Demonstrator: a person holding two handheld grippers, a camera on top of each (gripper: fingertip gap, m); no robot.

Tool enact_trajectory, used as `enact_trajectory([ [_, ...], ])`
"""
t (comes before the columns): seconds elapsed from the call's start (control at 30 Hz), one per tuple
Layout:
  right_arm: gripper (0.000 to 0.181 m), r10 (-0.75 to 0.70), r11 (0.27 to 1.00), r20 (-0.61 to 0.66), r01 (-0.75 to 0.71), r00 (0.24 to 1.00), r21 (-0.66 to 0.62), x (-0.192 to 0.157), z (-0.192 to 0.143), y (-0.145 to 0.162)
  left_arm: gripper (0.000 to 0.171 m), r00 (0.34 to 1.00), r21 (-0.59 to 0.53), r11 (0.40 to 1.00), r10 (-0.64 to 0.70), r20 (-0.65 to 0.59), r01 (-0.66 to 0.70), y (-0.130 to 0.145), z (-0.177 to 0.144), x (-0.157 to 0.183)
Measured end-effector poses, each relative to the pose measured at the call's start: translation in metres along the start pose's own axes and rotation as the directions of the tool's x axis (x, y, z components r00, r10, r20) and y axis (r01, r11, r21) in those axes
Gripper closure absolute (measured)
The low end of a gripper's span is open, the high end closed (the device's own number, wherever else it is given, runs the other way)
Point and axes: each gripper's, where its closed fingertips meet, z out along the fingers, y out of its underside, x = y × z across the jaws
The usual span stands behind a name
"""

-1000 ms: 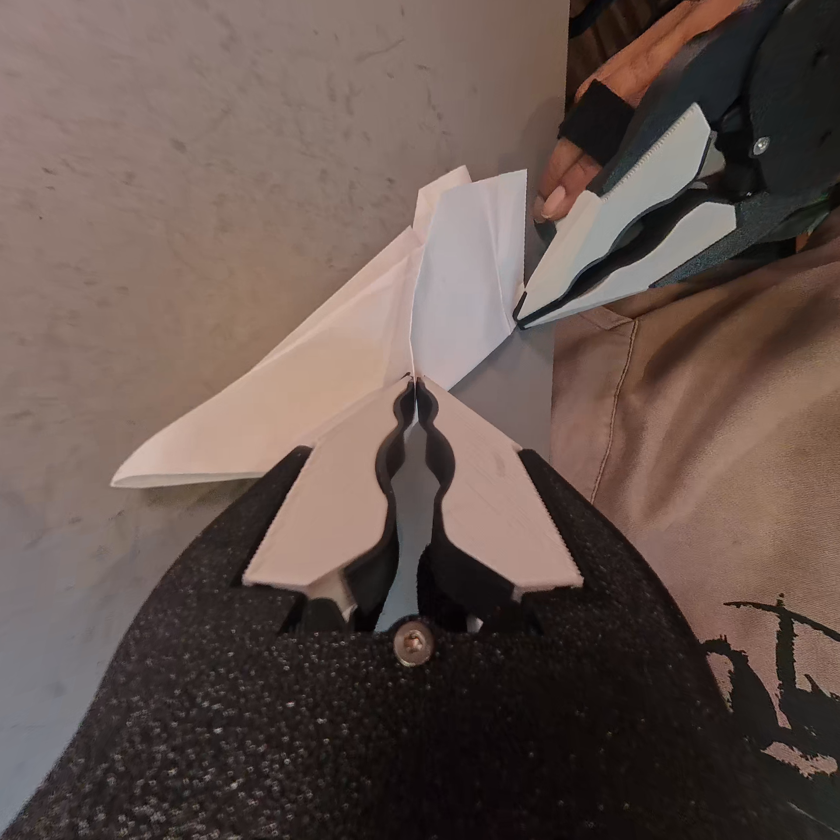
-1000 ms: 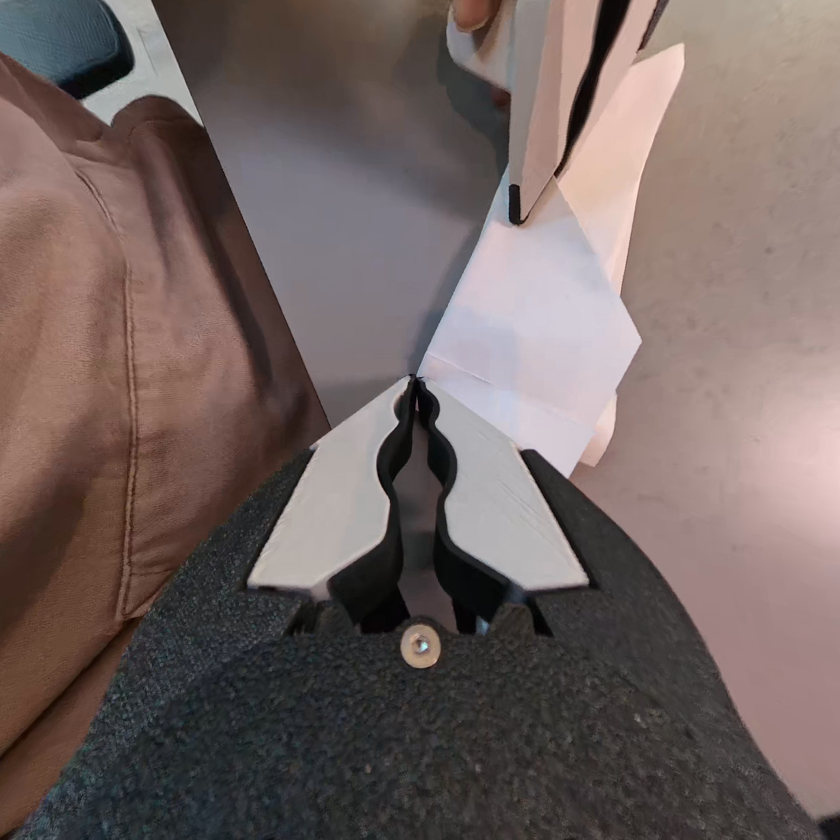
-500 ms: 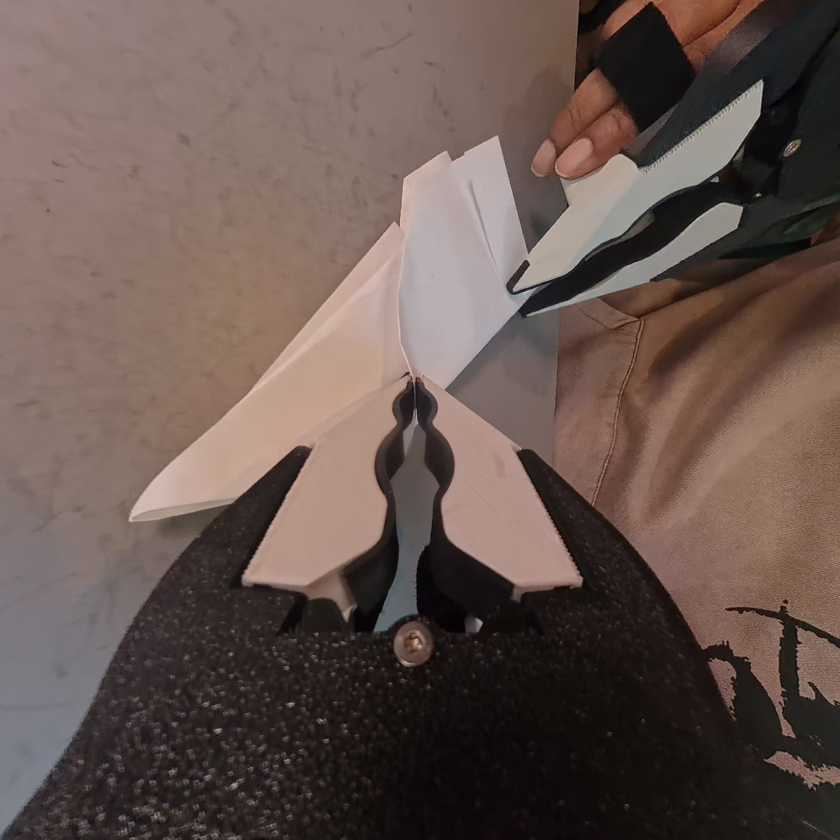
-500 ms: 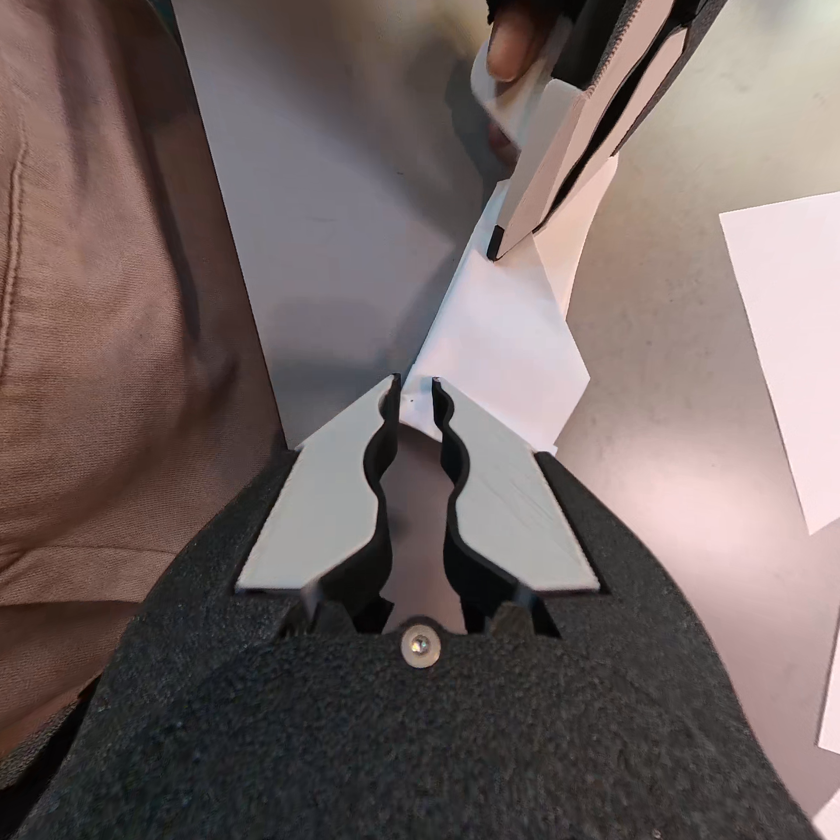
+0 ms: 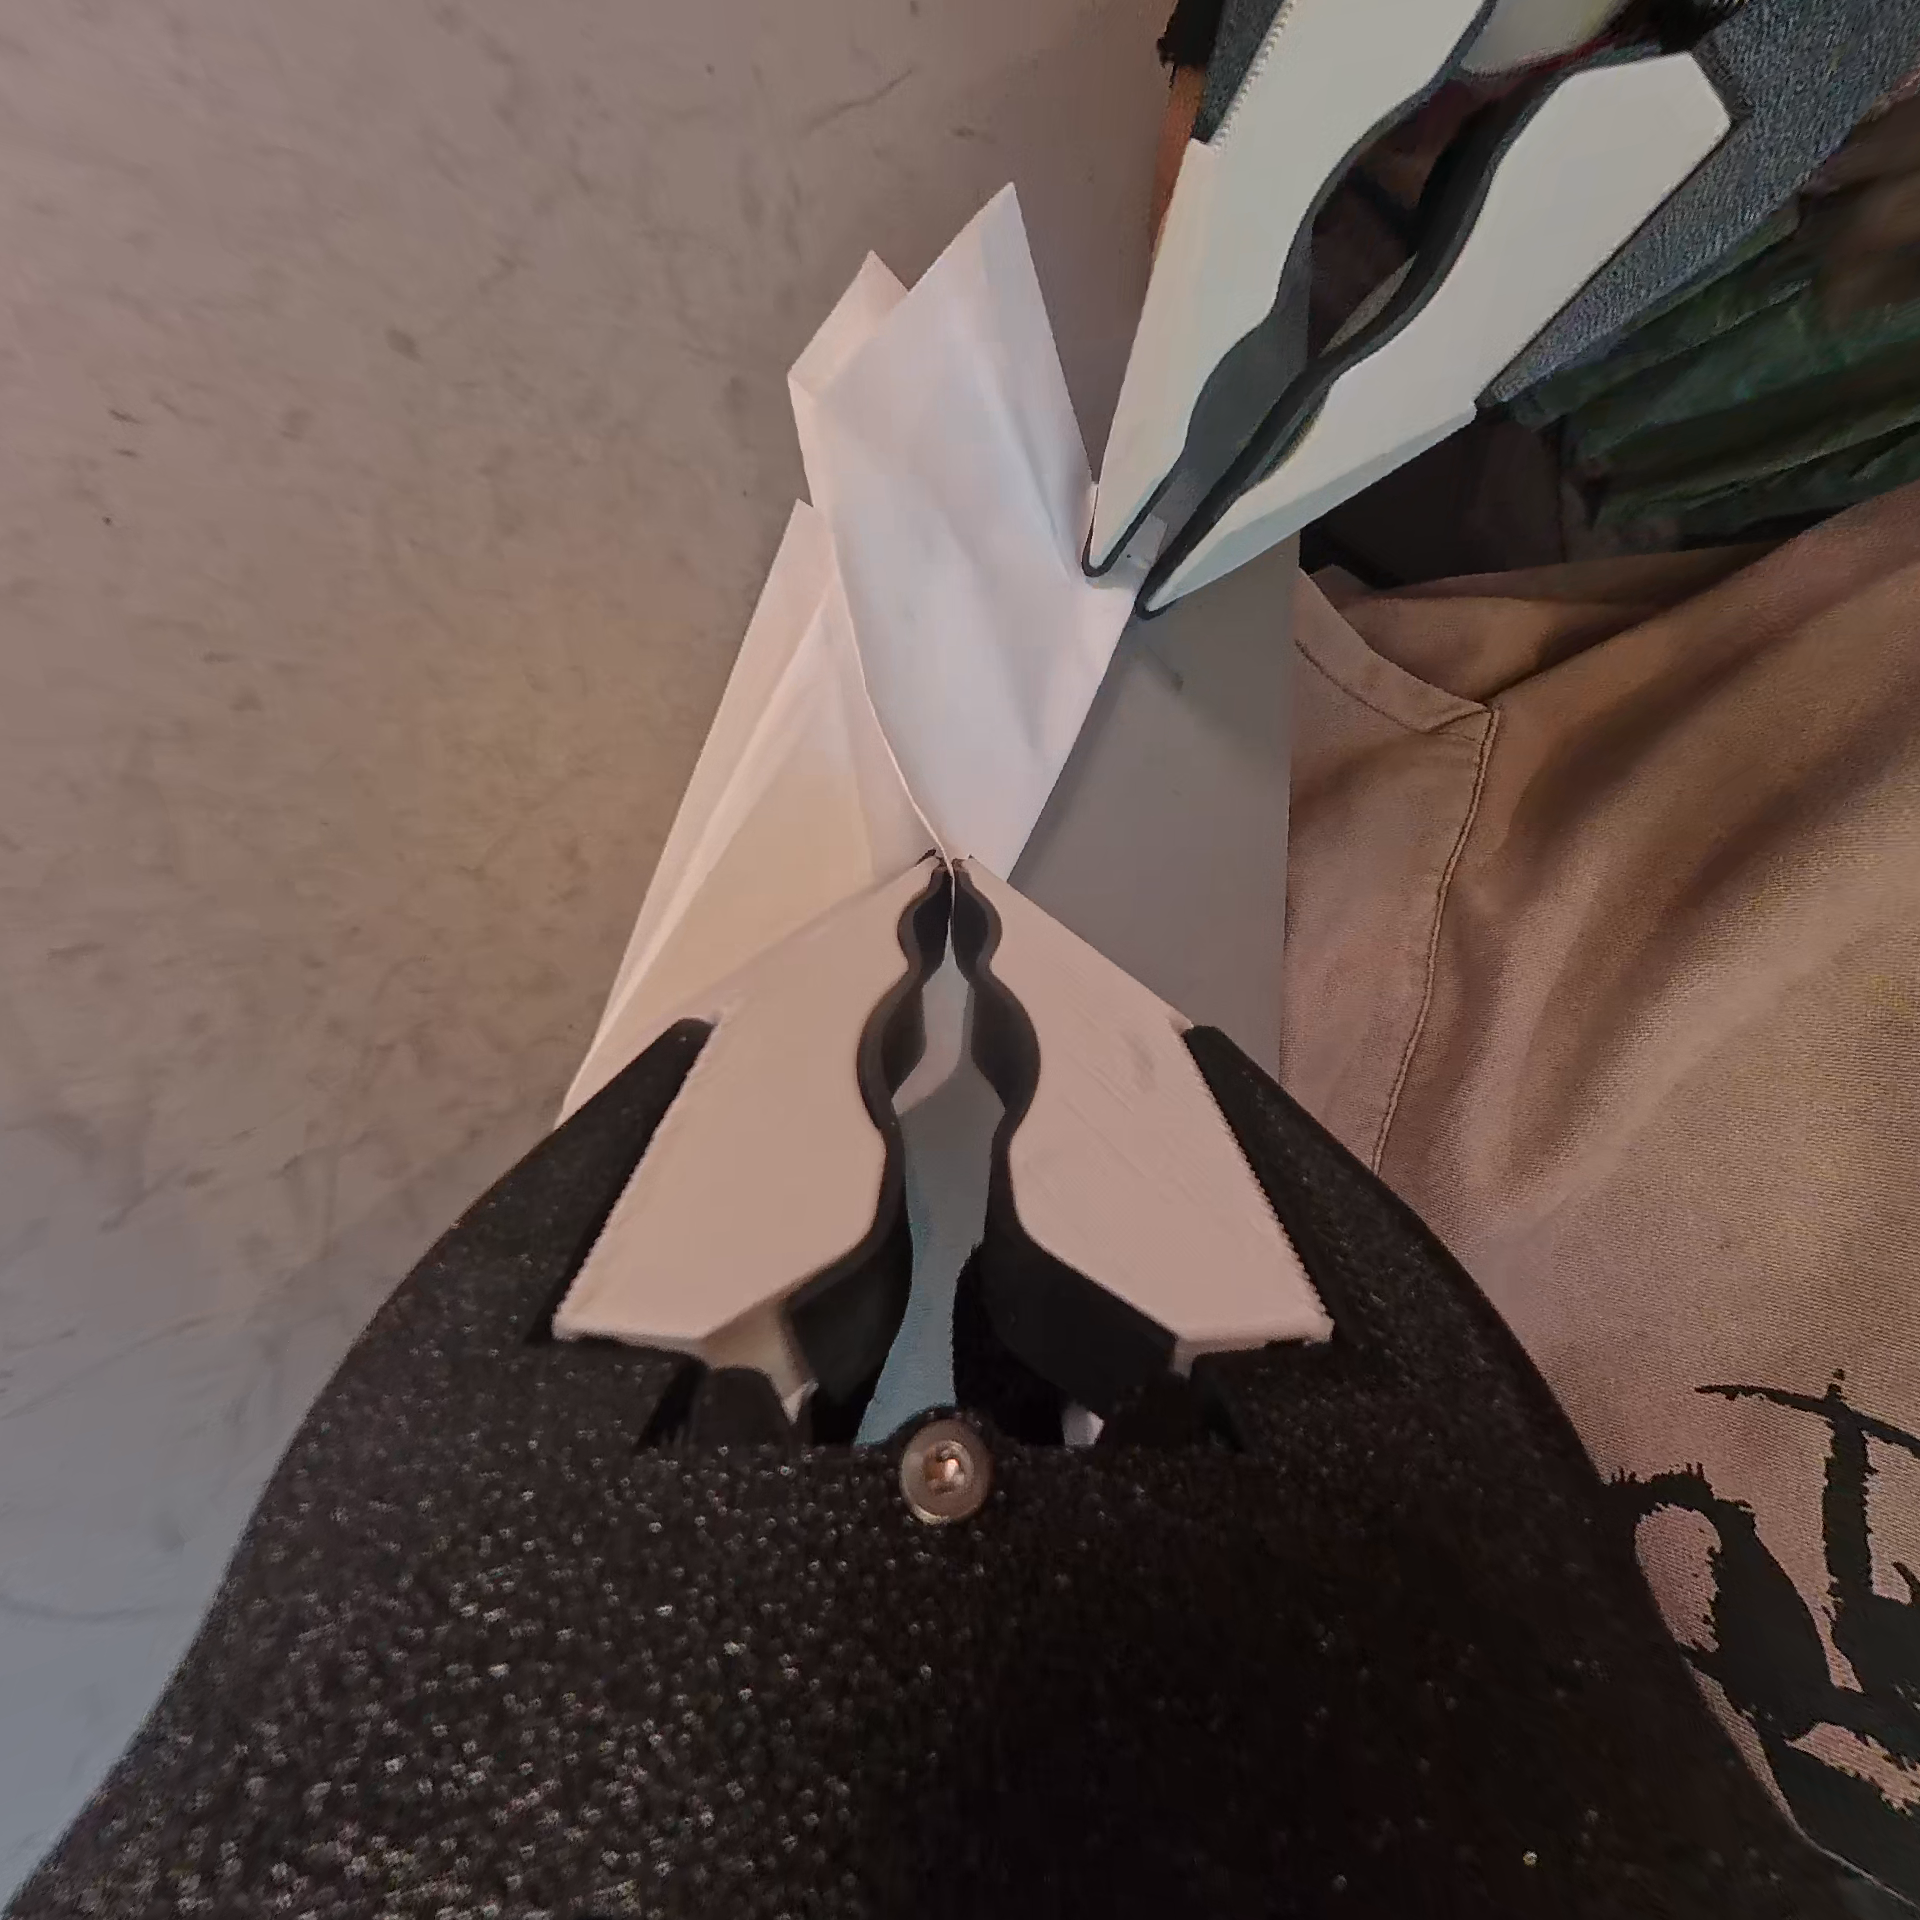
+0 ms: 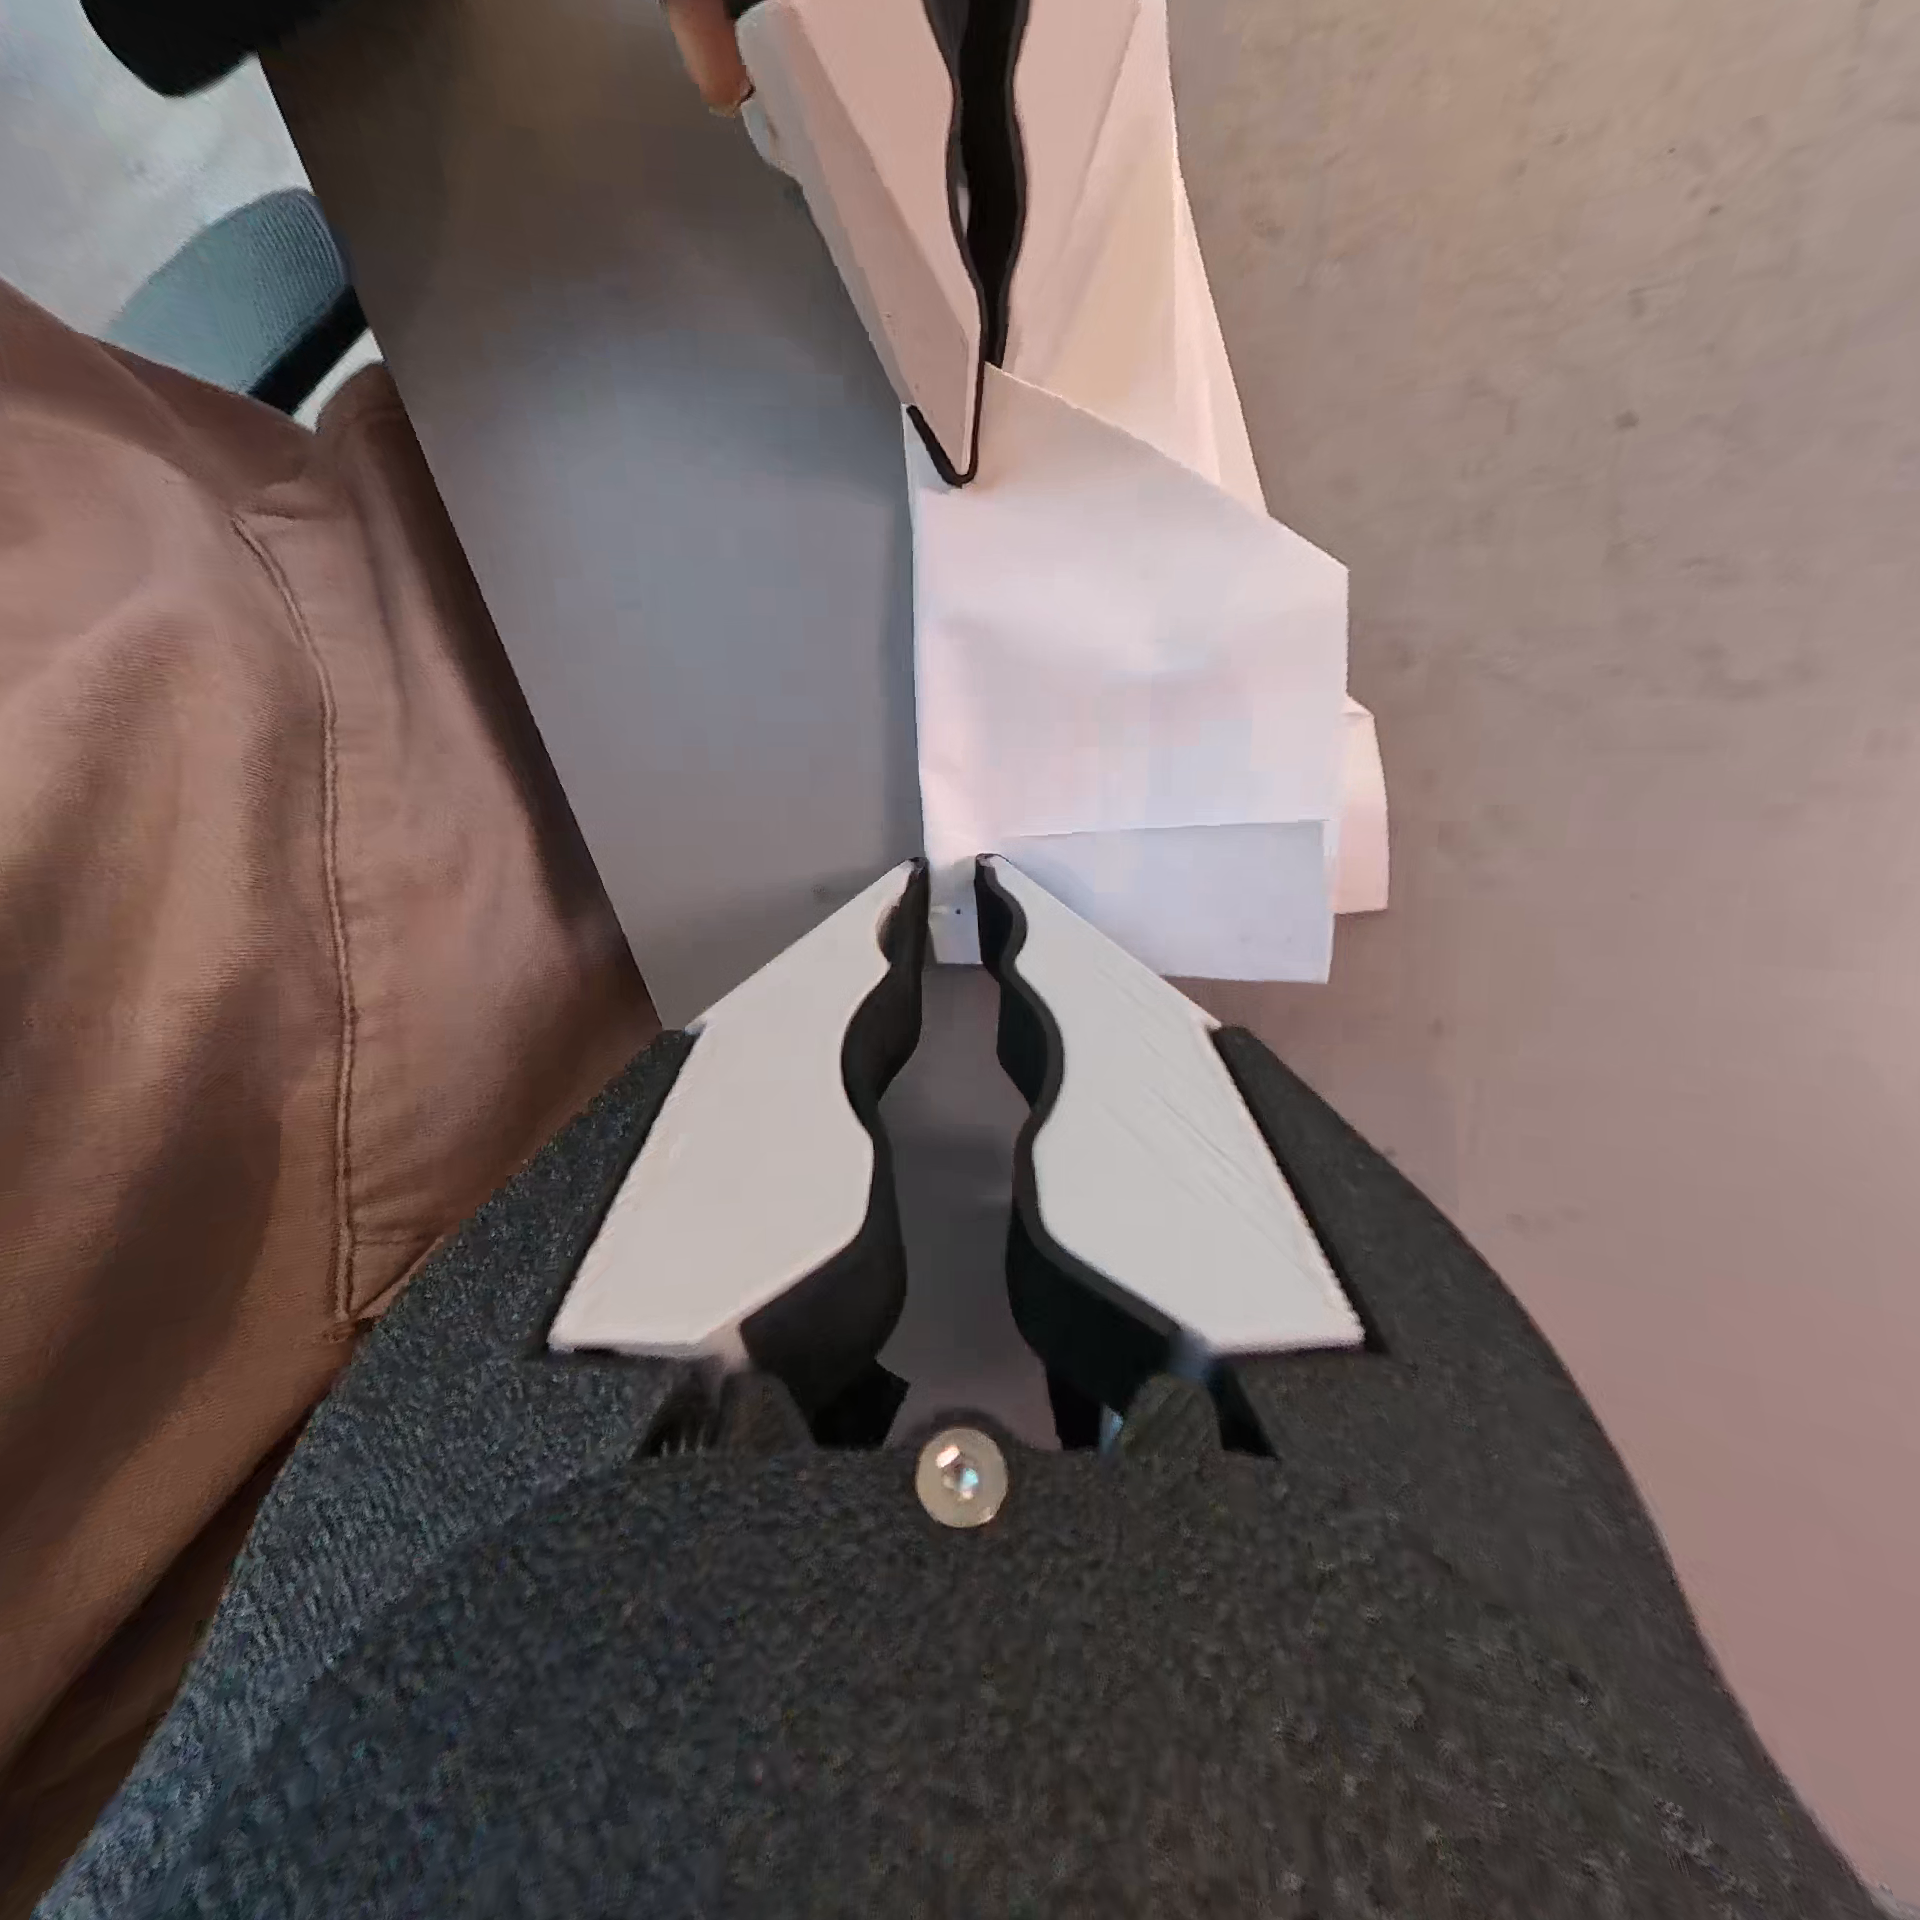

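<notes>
Here the left gripper (image 5: 948,864) has its tips pinched on a corner of the folded paper (image 5: 961,613), holding it up over the grey table (image 5: 364,520). The right gripper (image 6: 948,868) stands narrowly parted around the paper's opposite corner, seemingly without pressing. Beside the paper, off the table's edge, is a person's brown shirt (image 5: 1610,987). The paper looks light, limp and easily creased; its layered folds give the firmest hold.

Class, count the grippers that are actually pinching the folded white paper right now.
1. The left gripper is shut on the folded paper. The right gripper has jaws slightly apart around its corner, not pinching.
</notes>
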Motion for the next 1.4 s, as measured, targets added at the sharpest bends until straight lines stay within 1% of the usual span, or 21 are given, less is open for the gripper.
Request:
enact_trajectory([
  [0.07,0.173,0.095,0.996,0.069,-0.094,0.993,-0.01,0.0,0.0,0.0,0.171,1.0,0.0,1.0,0.003,0.003,-0.003,0.0,0.0,0.0],
  [0.13,0.174,0.145,0.989,0.111,-0.143,0.983,-0.03,0.0,0.0,0.0,0.171,1.0,0.001,1.0,0.006,0.006,-0.006,0.0,0.0,0.0],
  [0.27,0.174,0.139,0.988,0.106,-0.131,0.985,-0.077,0.001,0.0,0.0,0.171,0.999,-0.006,1.0,0.022,0.035,-0.022,0.001,-0.001,-0.001],
  [0.37,0.175,0.15,0.987,0.113,-0.142,0.982,-0.08,0.002,0.001,-0.001,0.171,0.998,-0.017,0.999,0.03,0.055,-0.029,0.003,-0.004,0.0],
  [0.5,0.175,0.105,0.992,0.077,-0.099,0.992,-0.075,0.002,0.001,-0.001,0.169,0.998,0.006,1.0,0.0,0.062,0.0,0.008,-0.012,0.0],
  [0.63,0.175,0.123,0.992,0.09,-0.12,0.988,-0.045,0.002,0.001,-0.001,0.169,0.986,0.016,0.998,0.056,0.158,-0.06,0.015,-0.028,0.004],
  [0.77,0.175,0.111,0.993,0.087,-0.108,0.99,-0.04,0.001,0.001,-0.002,0.171,0.964,0.059,0.987,0.135,0.228,-0.152,0.009,-0.04,0.017],
  [0.87,0.175,0.118,0.993,0.093,-0.115,0.989,-0.035,0.001,0.001,-0.002,0.171,0.933,0.017,0.977,0.196,0.302,-0.211,0.011,-0.039,0.019],
  [0.93,0.175,0.109,0.994,0.087,-0.106,0.99,-0.035,0.001,0.001,-0.002,0.171,0.925,0.032,0.973,0.209,0.318,-0.23,0.009,-0.045,0.026],
  [1.03,0.175,0.098,0.995,0.087,-0.095,0.991,-0.036,0.001,0.001,-0.002,0.171,0.909,0.05,0.969,0.207,0.362,-0.241,0.009,-0.057,0.024],
  [1.1,0.175,0.092,0.995,0.089,-0.089,0.992,-0.04,0.001,0.001,-0.002,0.171,0.925,0.102,0.961,0.214,0.315,-0.257,0.005,-0.052,0.035],
  [1.13,0.175,0.086,0.996,0.089,-0.082,0.992,-0.042,0.001,0.001,-0.002,0.171,0.927,0.116,0.958,0.217,0.307,-0.263,0.003,-0.047,0.036],
  [1.17,0.175,0.08,0.996,0.089,-0.076,0.993,-0.043,0.001,0.001,-0.002,0.171,0.918,0.112,0.956,0.222,0.328,-0.271,0.003,-0.042,0.032],
  [1.2,0.175,0.076,0.996,0.089,-0.073,0.993,-0.042,0.001,0.001,-0.002,0.171,0.908,0.091,0.957,0.228,0.351,-0.275,0.004,-0.036,0.026],
  [1.3,0.175,0.073,0.997,0.09,-0.07,0.993,-0.033,0.001,0.0,-0.002,0.171,0.889,-0.021,0.967,0.241,0.389,-0.253,0.022,-0.021,0.005],
  [1.33,0.175,0.067,0.997,0.088,-0.064,0.994,-0.03,0.001,0.0,-0.002,0.171,0.888,-0.023,0.968,0.238,0.393,-0.25,0.024,-0.019,0.002],
  [1.4,0.175,0.05,0.998,0.083,-0.047,0.995,-0.032,0.001,0.0,-0.001,0.171,0.908,0.003,0.978,0.191,0.374,-0.207,0.026,-0.017,-0.001],
])
